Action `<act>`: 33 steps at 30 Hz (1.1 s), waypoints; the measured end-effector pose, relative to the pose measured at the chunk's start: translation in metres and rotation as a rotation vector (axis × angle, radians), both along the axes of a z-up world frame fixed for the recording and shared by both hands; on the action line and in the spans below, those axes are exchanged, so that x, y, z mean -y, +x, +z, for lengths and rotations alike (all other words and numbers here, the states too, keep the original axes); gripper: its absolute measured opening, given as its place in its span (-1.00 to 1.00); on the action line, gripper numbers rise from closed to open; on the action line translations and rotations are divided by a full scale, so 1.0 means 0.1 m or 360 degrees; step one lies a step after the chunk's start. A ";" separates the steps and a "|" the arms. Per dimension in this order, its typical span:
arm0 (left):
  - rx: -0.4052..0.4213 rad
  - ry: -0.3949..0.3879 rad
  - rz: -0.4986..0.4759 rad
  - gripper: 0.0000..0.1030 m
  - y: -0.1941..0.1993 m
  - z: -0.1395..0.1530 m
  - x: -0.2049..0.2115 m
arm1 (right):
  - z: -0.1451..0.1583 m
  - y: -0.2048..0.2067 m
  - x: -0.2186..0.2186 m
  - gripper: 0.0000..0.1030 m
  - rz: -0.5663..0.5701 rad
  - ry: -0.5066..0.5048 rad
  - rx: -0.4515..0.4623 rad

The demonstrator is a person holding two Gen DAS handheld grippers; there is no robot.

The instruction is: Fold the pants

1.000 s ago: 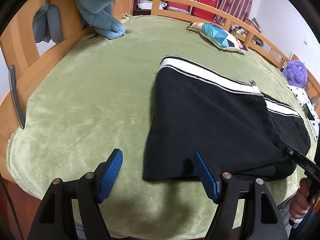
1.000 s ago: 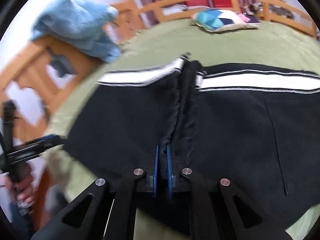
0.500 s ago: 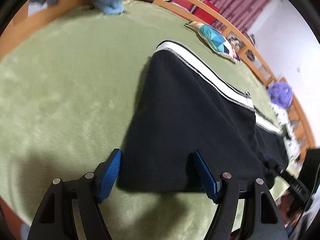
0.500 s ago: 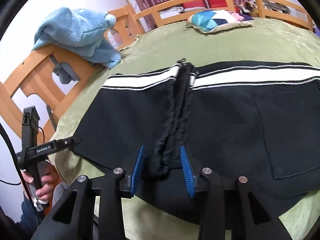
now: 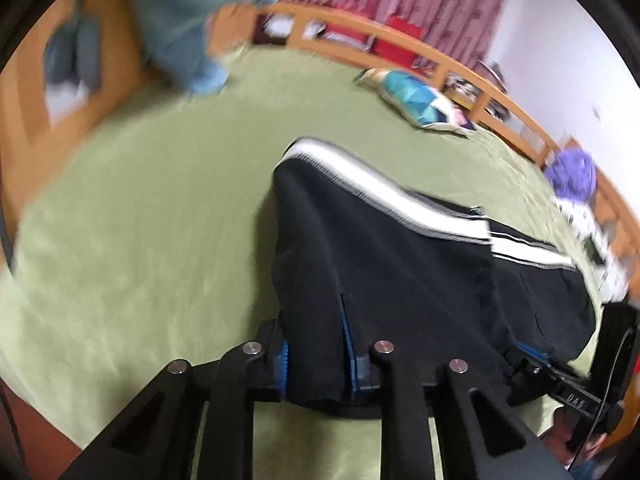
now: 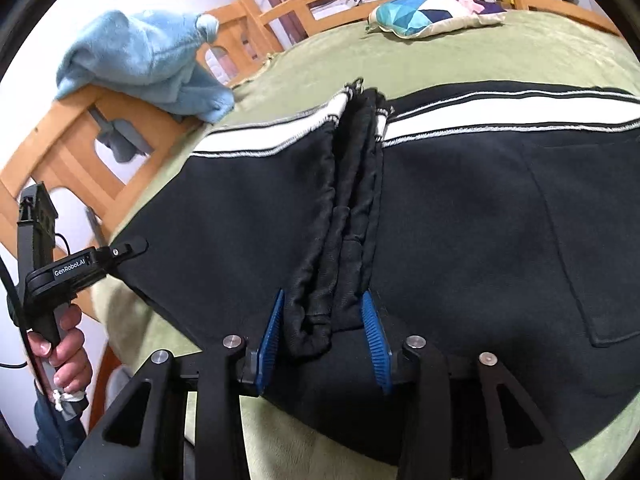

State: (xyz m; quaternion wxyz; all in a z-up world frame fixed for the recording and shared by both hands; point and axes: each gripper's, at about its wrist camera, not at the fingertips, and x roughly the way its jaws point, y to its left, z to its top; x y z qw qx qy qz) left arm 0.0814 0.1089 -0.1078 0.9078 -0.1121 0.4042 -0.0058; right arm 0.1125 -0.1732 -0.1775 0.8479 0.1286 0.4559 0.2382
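Black pants (image 6: 460, 216) lie on the green bed (image 5: 140, 220). Left tool (image 5: 316, 344), jaws just closed, pinches the near hem corner; right tool (image 6: 324, 336), jaws spread, straddles the bunched middle. Step: gripping for a fold; next, right must clamp.

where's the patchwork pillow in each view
Left wrist: patchwork pillow lies upper right of centre, on the green blanket below the wooden rail.
Right wrist: patchwork pillow lies at the top, right of centre.
Shared landmark: the white stripe on the black pants, nearer the camera than the pillow.
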 end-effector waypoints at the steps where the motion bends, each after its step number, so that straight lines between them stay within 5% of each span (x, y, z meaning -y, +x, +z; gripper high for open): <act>1: 0.0039 0.0091 -0.0033 -0.65 0.00 0.13 0.15 | 0.03 -0.02 0.06 -0.26 -0.0007 0.0015 0.0011; 5: 0.0185 0.0316 -0.0210 -0.67 -0.01 0.57 0.78 | 0.22 -0.16 0.35 -0.24 -0.0094 -0.0053 0.0132; 10: 0.0301 0.0425 -0.0479 -0.69 -0.07 0.89 1.54 | 0.37 -0.32 0.92 -0.24 -0.0267 -0.0075 0.0201; 17: 0.0293 0.0479 -0.0856 -0.70 -0.09 0.79 2.73 | 0.33 -0.58 1.67 -0.24 -0.0466 -0.0054 0.0182; 21: 0.0201 0.0426 -0.0924 -0.65 -0.08 0.58 2.93 | 0.31 -0.72 1.98 -0.24 -0.0544 -0.0060 0.0154; 26: 0.0134 0.0211 -0.1037 -0.43 -0.17 0.50 2.83 | 0.33 -0.80 2.16 -0.21 -0.0584 -0.0098 0.0162; 30: 0.0182 0.0238 -0.0968 0.05 -0.25 0.55 2.67 | 0.35 -0.77 2.16 -0.21 -0.0580 -0.0028 0.0154; 33: 0.0150 0.0233 -0.0869 0.07 -0.24 0.54 2.43 | 0.40 -0.69 1.98 -0.18 -0.0523 0.0011 0.0175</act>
